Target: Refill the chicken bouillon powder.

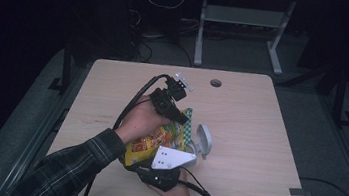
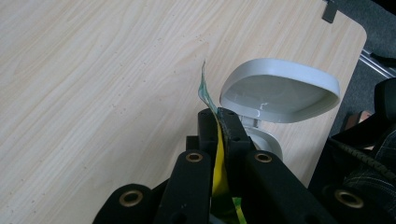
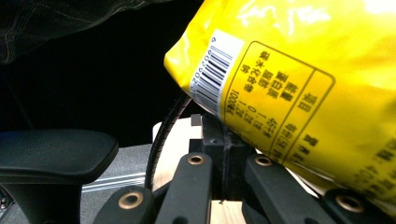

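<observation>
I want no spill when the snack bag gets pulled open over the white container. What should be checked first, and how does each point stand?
1. Left tool clamped on the bag's top edge: ok.
2. Right tool gripping the snack bag: cannot tell.
3. White container lid open: ok.
4. Bag over the container: not ok, it is beside it.
5. Table bare around the container: ok.

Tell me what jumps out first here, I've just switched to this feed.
The yellow snack bag stands out, held up over the near middle of the wooden table between both grippers. The left gripper is shut on its green-edged top seal, and the right gripper sits closed at its bottom by the barcode. Just right of the bag stands a small white container with its hinged lid open.
</observation>
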The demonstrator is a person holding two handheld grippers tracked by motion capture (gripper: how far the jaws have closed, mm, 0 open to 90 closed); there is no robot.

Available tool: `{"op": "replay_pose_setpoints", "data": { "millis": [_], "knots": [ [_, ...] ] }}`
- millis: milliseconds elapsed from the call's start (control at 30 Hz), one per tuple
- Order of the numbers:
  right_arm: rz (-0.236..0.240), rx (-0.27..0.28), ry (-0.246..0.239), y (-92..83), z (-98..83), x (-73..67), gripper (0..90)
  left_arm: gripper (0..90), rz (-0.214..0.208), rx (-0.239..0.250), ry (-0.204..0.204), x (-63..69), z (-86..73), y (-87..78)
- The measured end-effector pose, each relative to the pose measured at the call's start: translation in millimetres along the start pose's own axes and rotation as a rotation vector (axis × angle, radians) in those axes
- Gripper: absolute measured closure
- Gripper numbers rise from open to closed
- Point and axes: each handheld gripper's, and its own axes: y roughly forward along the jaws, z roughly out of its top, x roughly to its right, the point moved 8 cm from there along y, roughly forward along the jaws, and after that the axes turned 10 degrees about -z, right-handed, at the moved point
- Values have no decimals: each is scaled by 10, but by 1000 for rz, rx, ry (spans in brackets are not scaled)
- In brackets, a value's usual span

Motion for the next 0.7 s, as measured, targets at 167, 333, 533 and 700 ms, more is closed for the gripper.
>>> {"op": "replay_pose_setpoints", "data": {
  "millis": [167, 333, 533, 700],
  "knots": [
    [0, 1, -1, -2, 7, 1, 900, 900, -1, 1, -1, -2, 3, -3],
    [0, 2, -1, -4, 8, 1, 900, 900, 1, -3, -2, 1, 5, -3],
    [-1, 4, 0, -8, 15, 2, 900, 900, -1, -3, 1, 1, 14, -2],
    [-1, 6, 2, -10, 18, 3, 900, 900, -1, -3, 3, 2, 16, -2]
  ]
}}
